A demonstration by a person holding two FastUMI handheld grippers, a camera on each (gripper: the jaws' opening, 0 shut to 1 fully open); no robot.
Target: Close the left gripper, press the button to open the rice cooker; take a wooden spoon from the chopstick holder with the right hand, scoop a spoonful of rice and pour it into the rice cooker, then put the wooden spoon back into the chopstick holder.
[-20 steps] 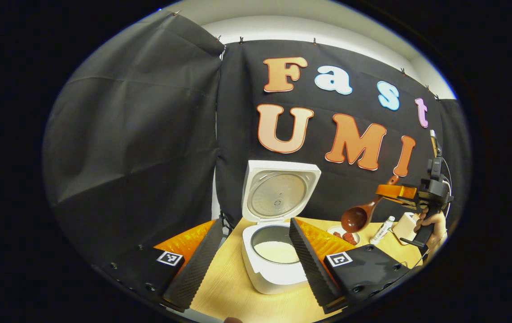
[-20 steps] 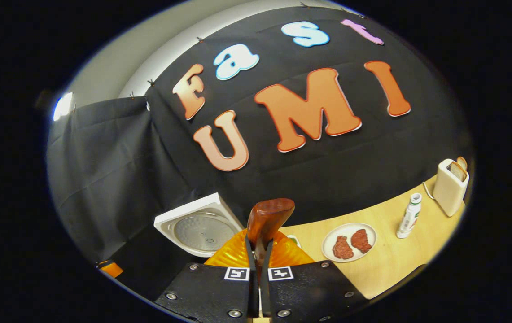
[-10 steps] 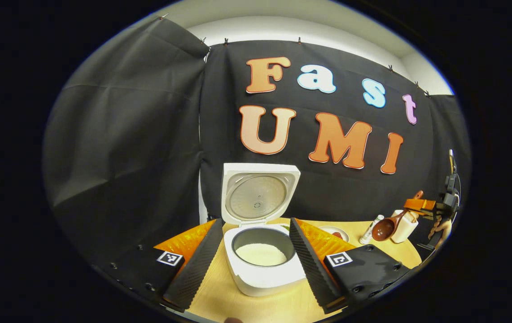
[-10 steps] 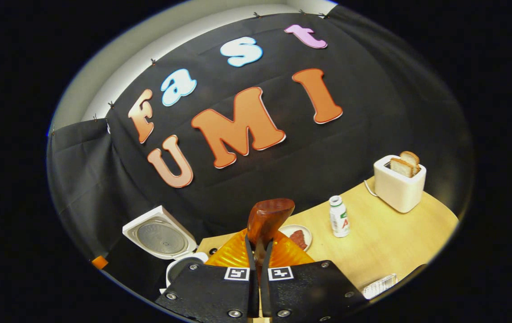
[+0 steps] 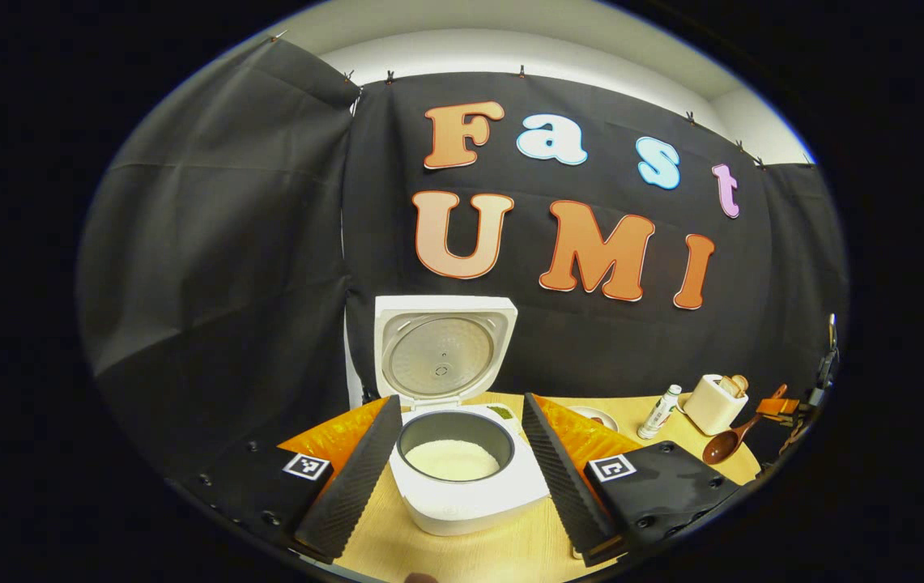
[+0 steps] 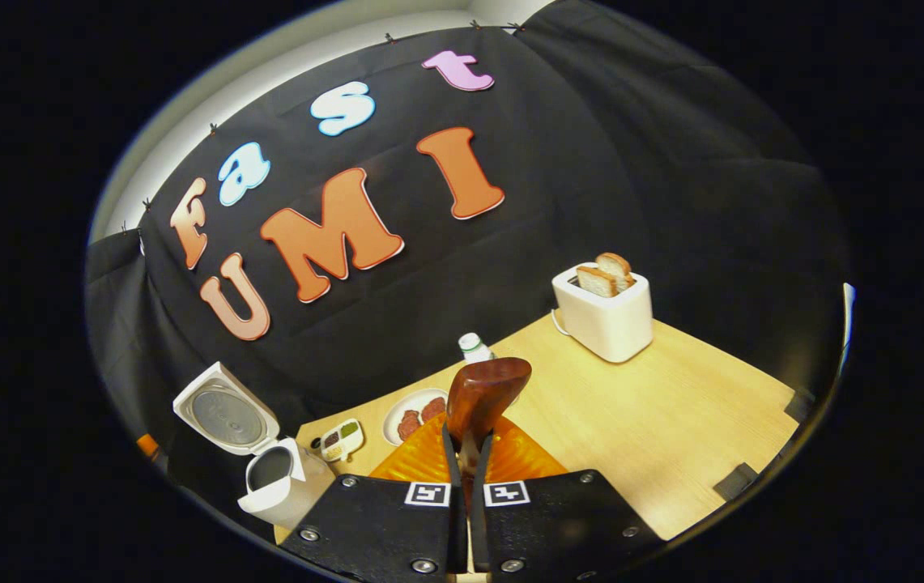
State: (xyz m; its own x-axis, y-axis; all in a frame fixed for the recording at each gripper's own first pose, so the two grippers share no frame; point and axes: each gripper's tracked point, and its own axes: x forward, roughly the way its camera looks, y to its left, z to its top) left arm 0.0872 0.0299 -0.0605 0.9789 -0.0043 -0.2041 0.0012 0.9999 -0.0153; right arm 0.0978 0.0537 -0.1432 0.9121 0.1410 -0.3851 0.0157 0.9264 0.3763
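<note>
Rice cooker [image 5: 462, 453] open with rice inside; your right gripper [image 6: 468, 478] jaws clamp the wooden spoon [image 6: 484, 393], left gripper [image 5: 462, 474] jaws apart; return it.

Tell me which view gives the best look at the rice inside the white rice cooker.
The left gripper view: the open white rice cooker sits close and central, with the white rice plain in its pot. In the right gripper view the cooker is small, at the lower left, and its pot just looks dark.
</note>
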